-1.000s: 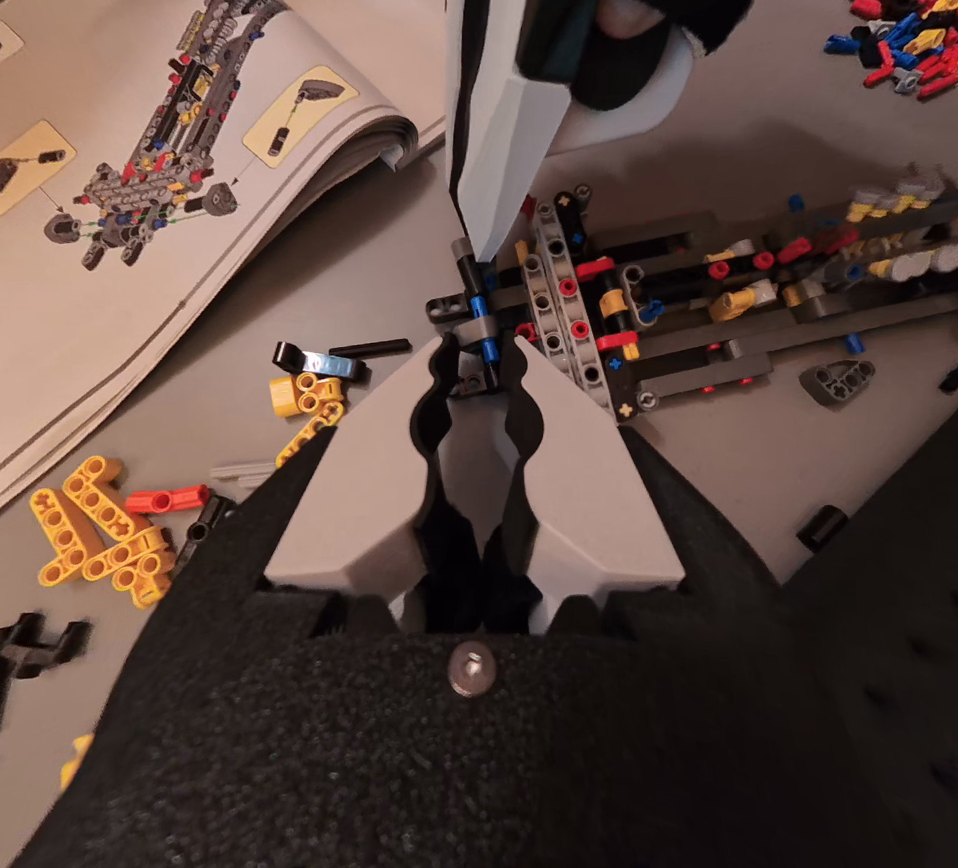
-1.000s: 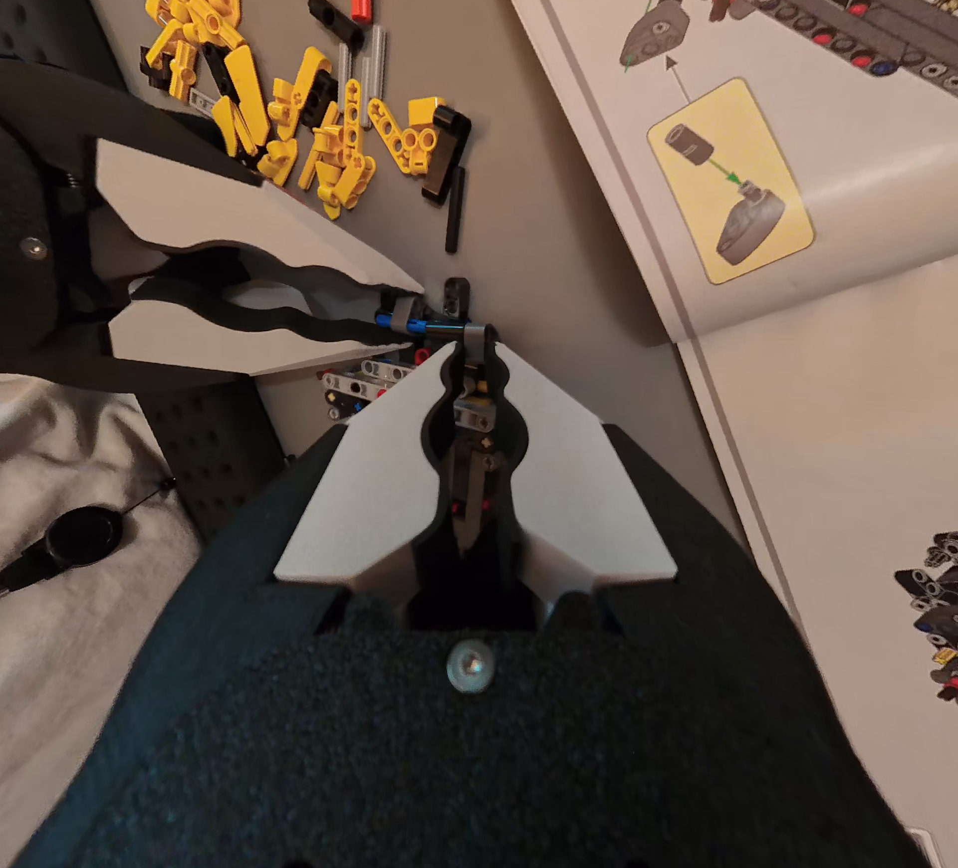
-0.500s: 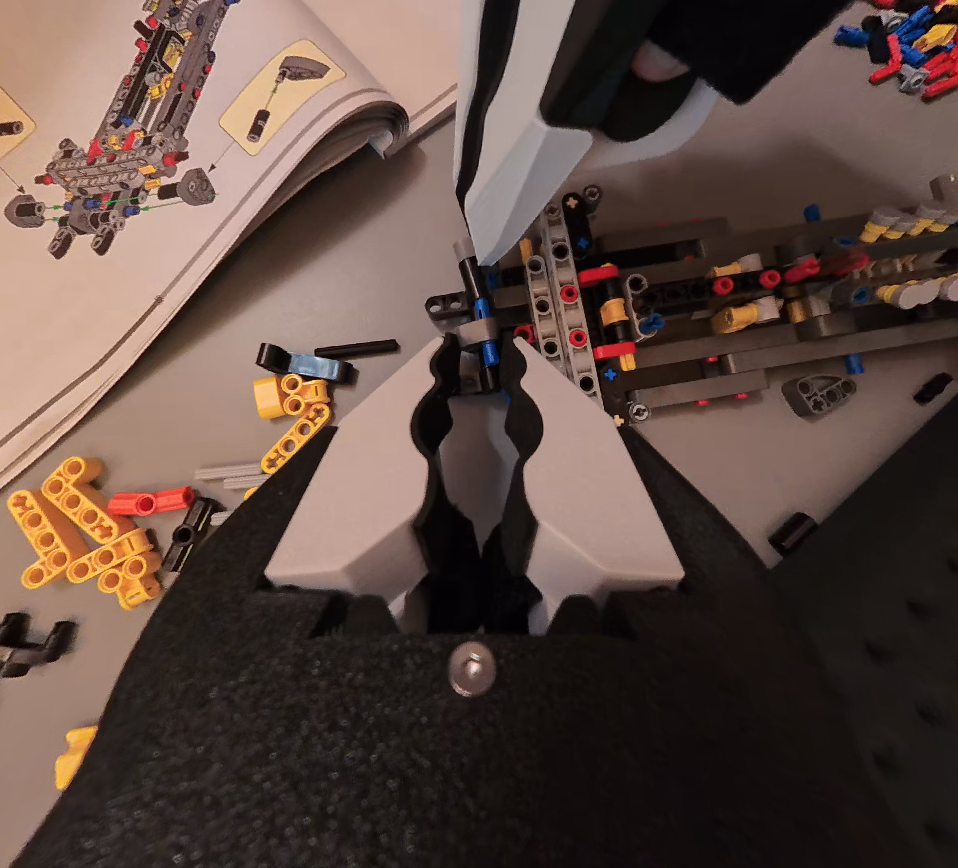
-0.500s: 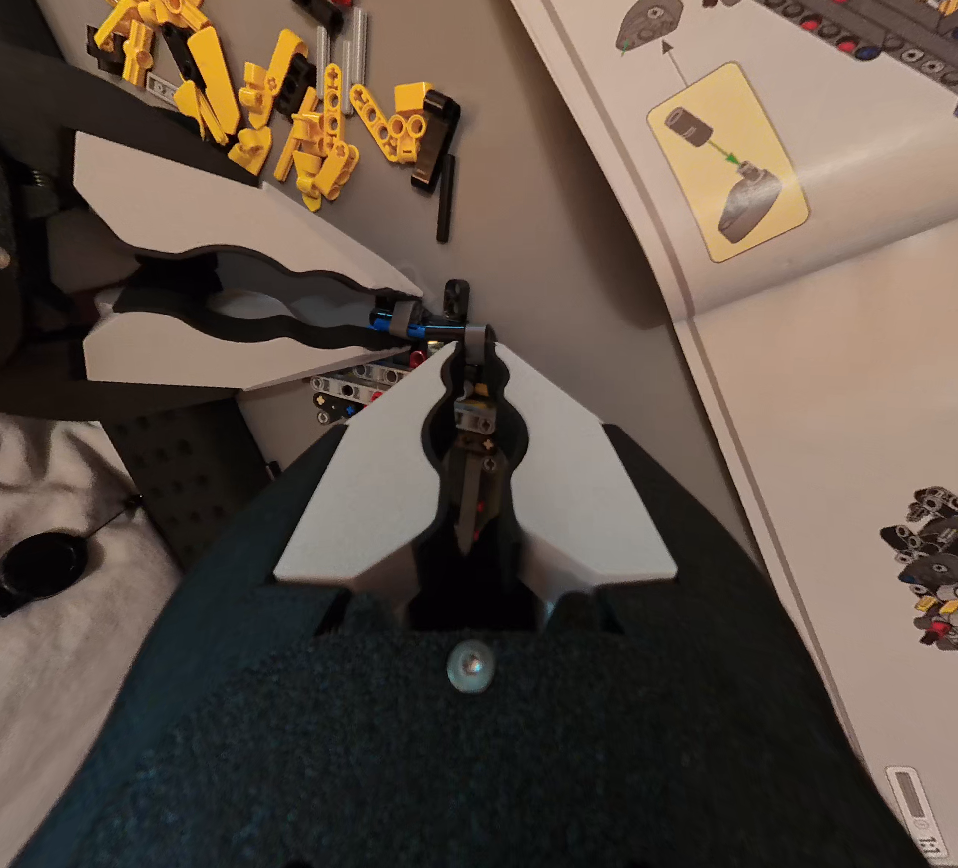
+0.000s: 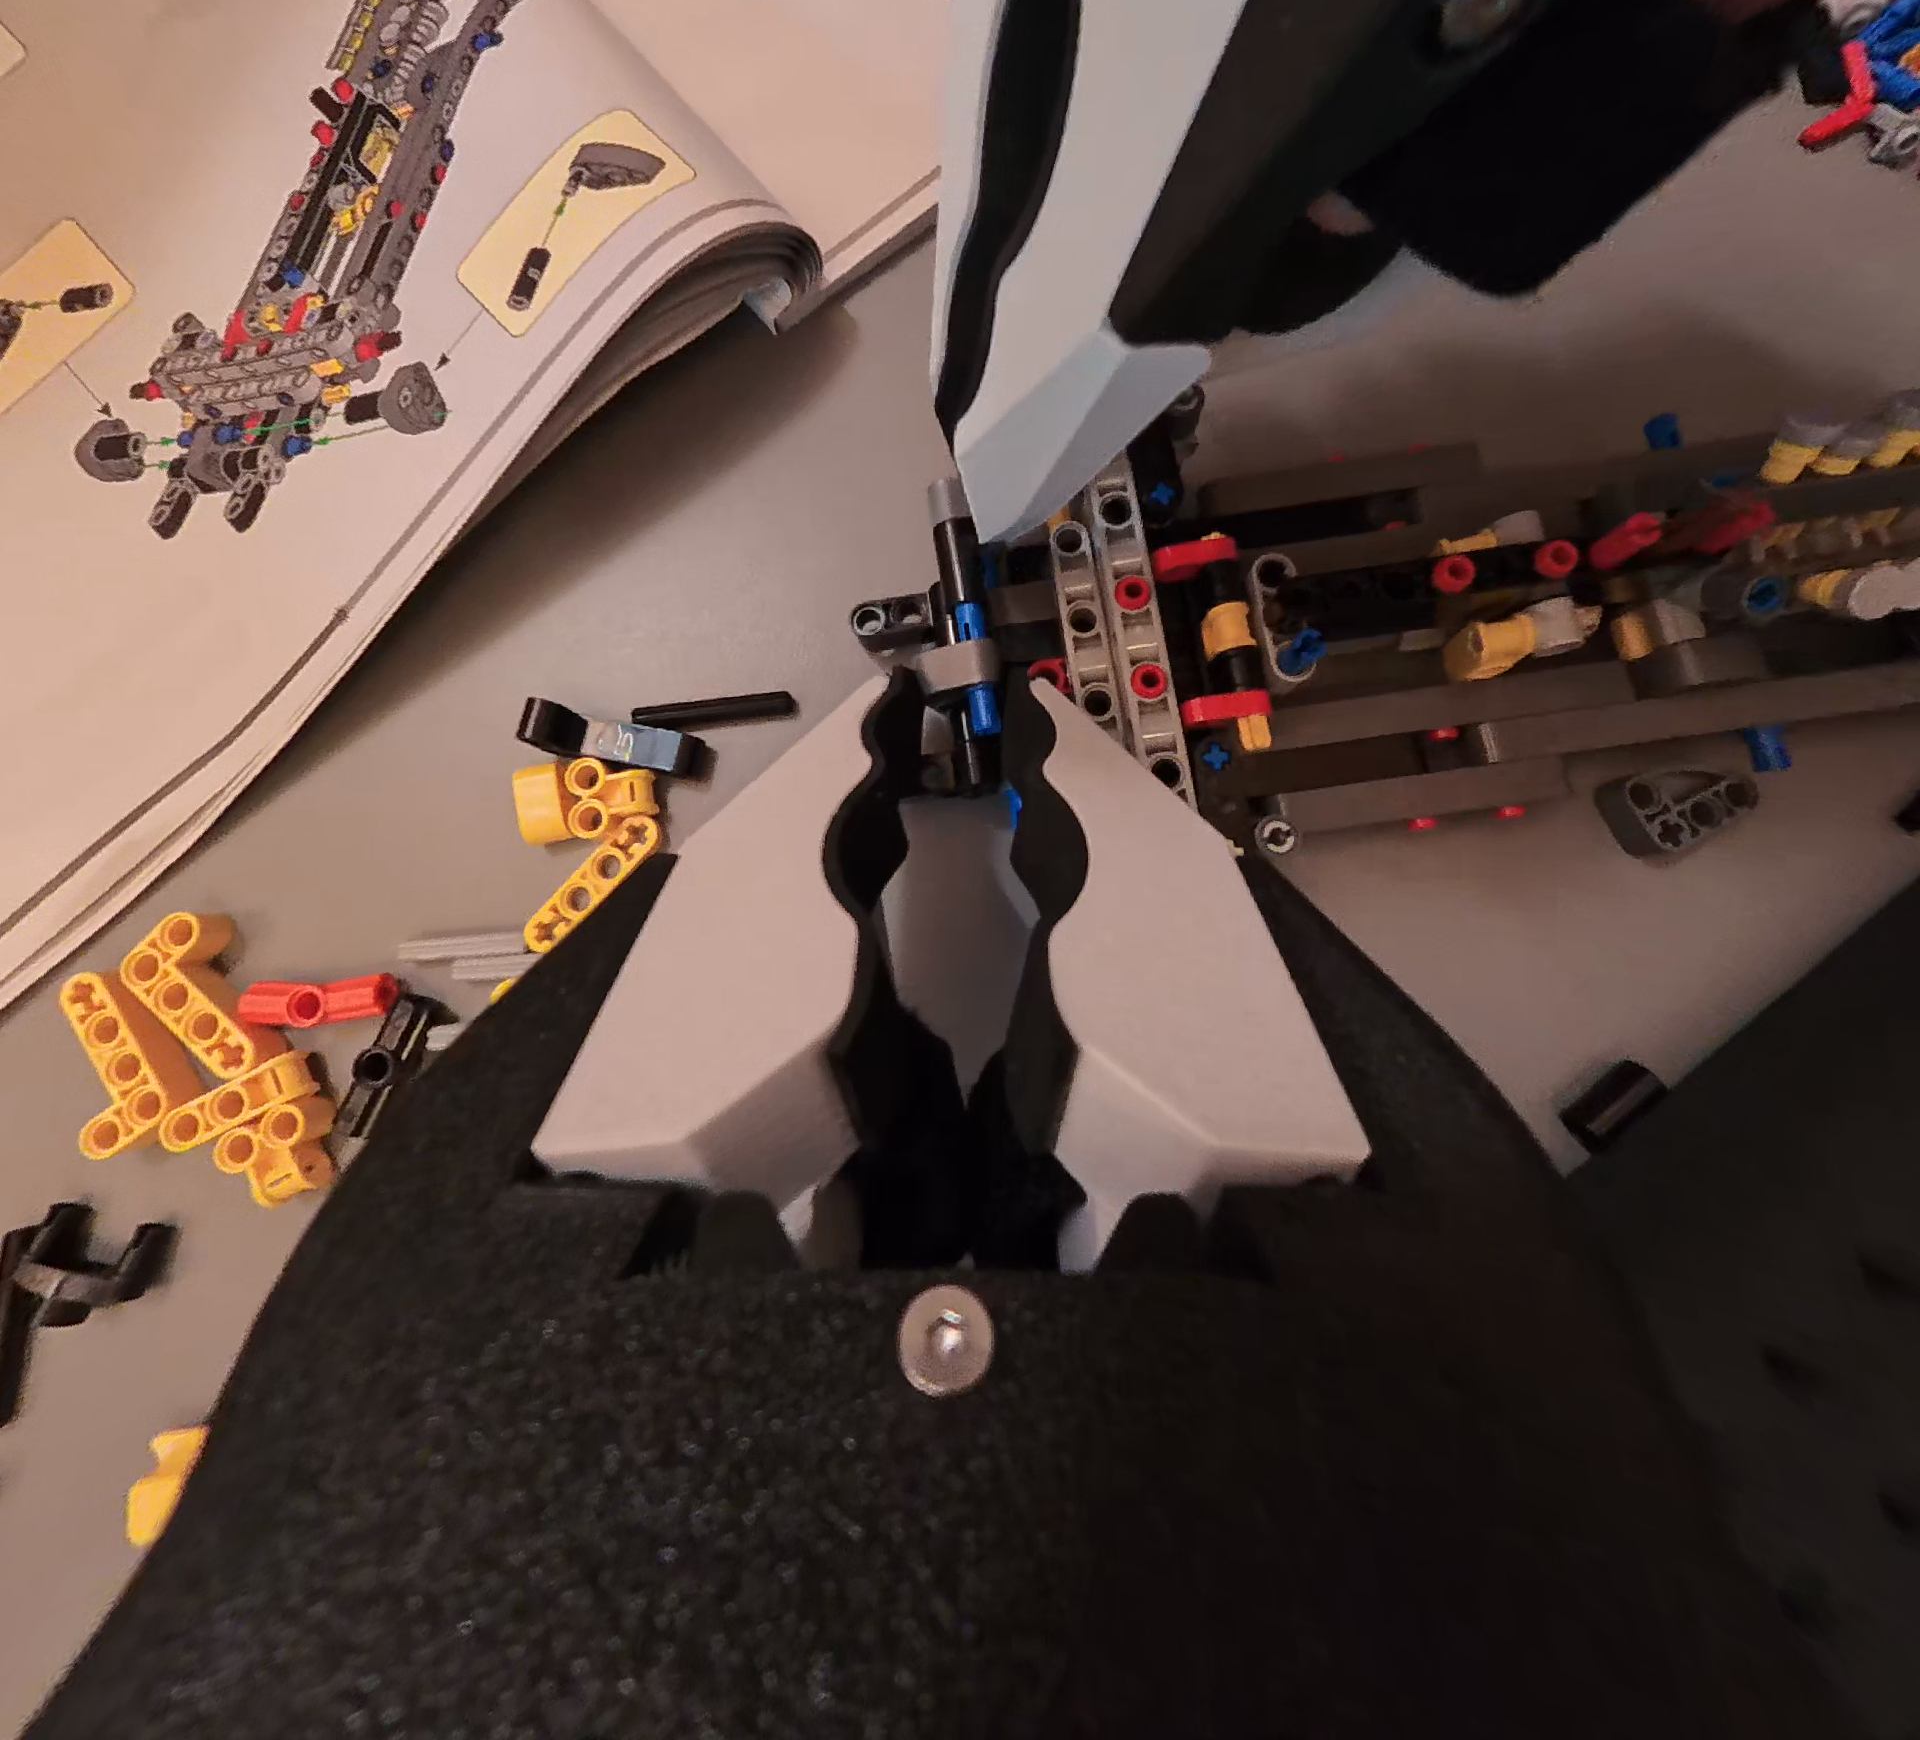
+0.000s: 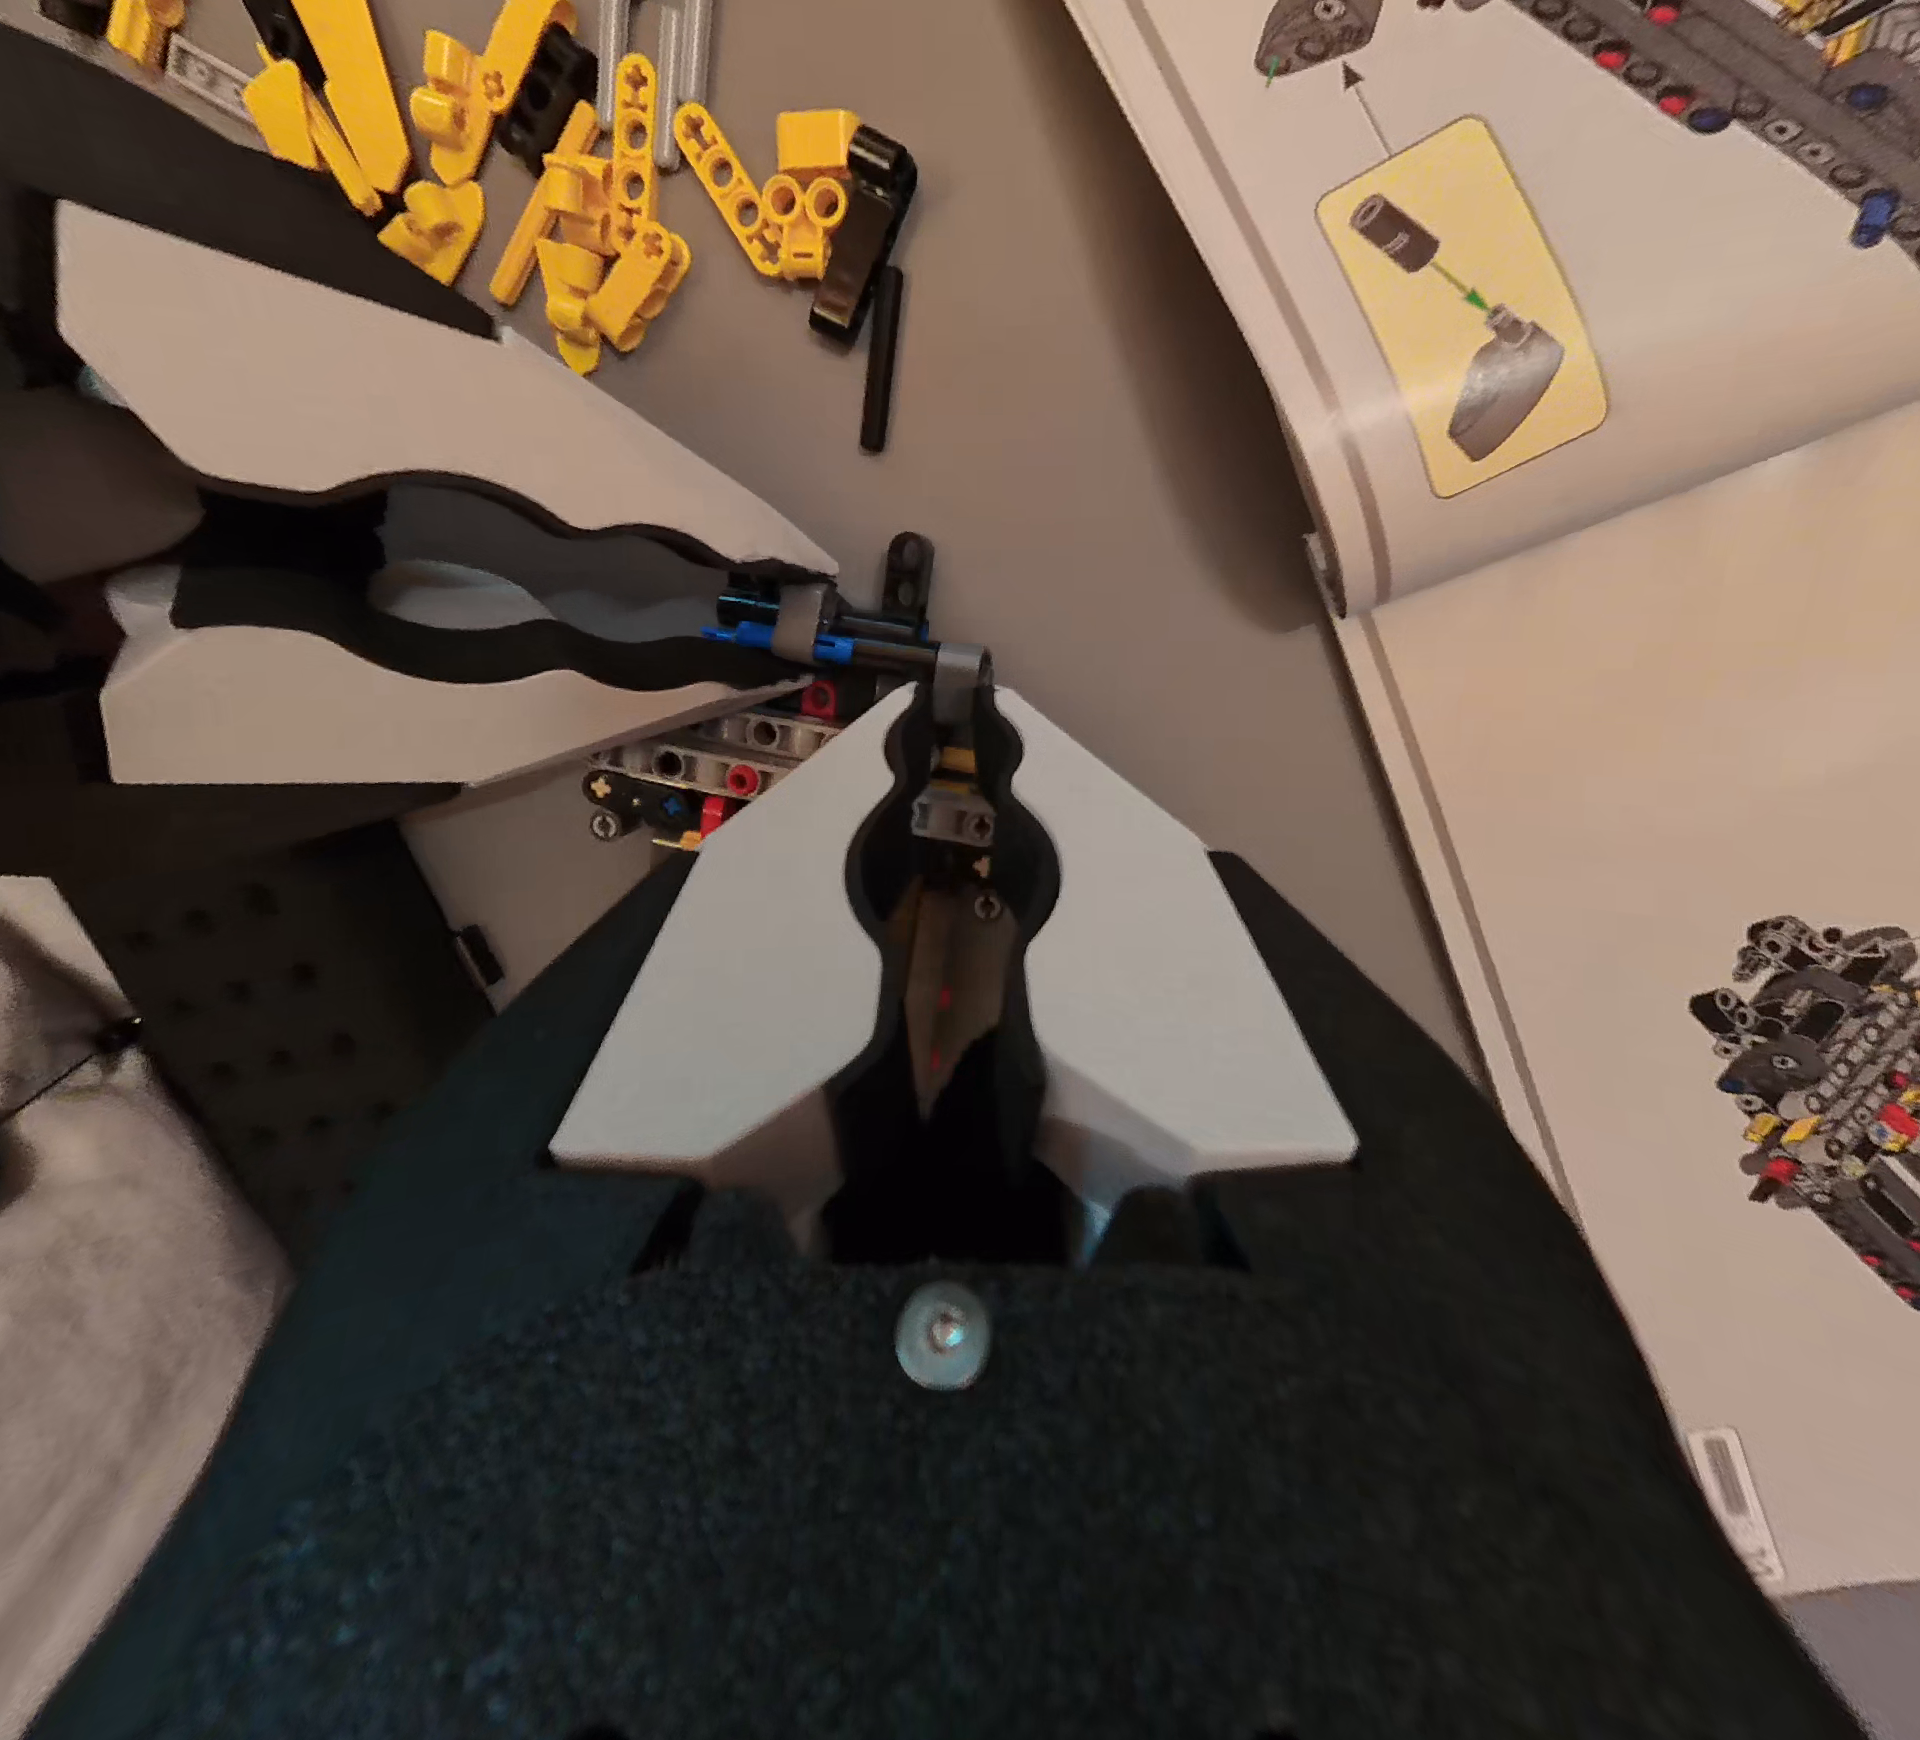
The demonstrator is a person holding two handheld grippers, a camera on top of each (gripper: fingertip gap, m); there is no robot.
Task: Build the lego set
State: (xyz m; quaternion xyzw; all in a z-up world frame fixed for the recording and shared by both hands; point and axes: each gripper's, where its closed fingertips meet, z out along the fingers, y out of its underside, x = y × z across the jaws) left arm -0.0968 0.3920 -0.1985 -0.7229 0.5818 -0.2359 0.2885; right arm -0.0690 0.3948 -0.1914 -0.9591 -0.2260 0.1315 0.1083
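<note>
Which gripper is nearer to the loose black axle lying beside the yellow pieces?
Left. The left gripper is just beside the black axle; the right gripper is farther off, beyond the model's end.

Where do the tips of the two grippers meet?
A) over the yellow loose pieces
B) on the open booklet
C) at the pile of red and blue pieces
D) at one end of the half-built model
D: the left gripper and right gripper both close in on the end of the half-built model, by its blue pin.
</note>
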